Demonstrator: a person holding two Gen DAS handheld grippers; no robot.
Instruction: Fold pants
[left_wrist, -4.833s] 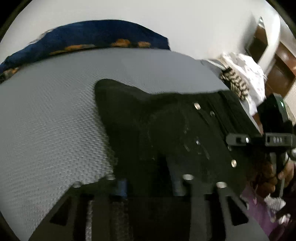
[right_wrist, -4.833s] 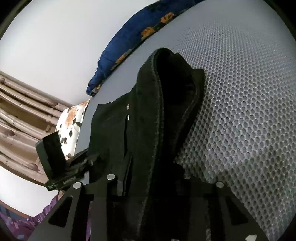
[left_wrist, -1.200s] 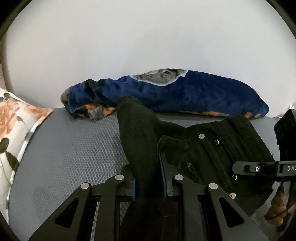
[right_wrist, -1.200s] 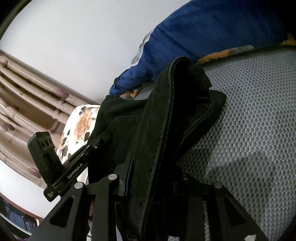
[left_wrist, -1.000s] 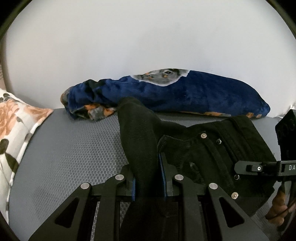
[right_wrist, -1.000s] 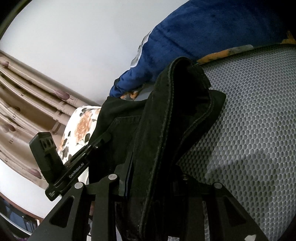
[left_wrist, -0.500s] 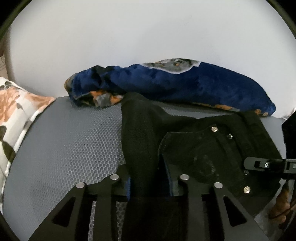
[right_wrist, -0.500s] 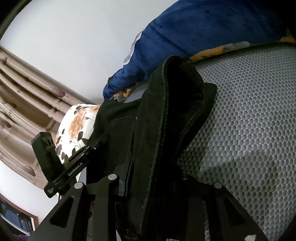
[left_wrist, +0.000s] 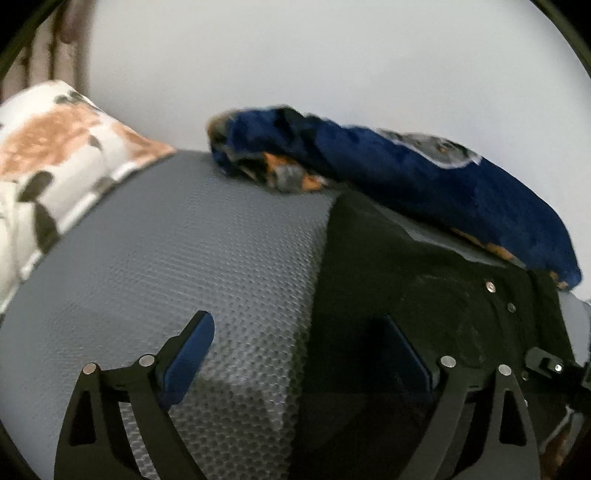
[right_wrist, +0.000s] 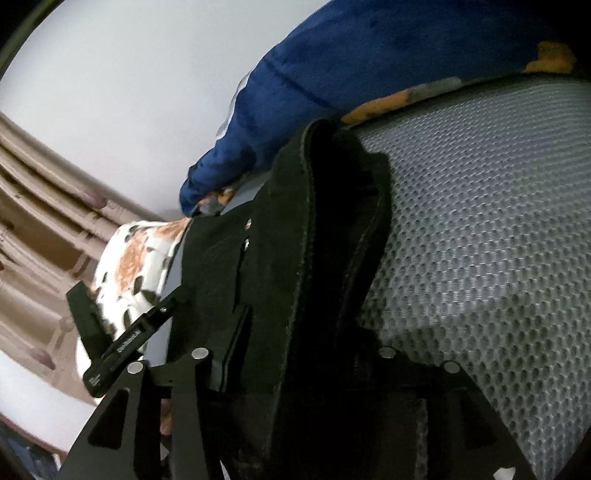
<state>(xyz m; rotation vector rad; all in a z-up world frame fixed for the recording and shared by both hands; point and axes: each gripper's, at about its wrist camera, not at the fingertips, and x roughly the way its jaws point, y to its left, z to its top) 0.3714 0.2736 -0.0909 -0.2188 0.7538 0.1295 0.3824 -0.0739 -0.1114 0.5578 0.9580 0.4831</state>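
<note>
The grey mesh mattress (left_wrist: 192, 258) is covered near the blue blanket (left_wrist: 424, 184) by black pants (left_wrist: 388, 280). Their folded edge is clamped by the right gripper (right_wrist: 295, 365); the left gripper (left_wrist: 299, 354) is spread wide beside the blanket.

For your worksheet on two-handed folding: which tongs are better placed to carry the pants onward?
Right tongs: shut on the black pants. Left tongs are open, gripping nothing.

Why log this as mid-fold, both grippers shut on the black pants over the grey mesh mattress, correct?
Not quite. The left gripper is open, its jaws spread wide in the left wrist view. Only the right gripper is shut on the black pants over the grey mesh mattress.
</note>
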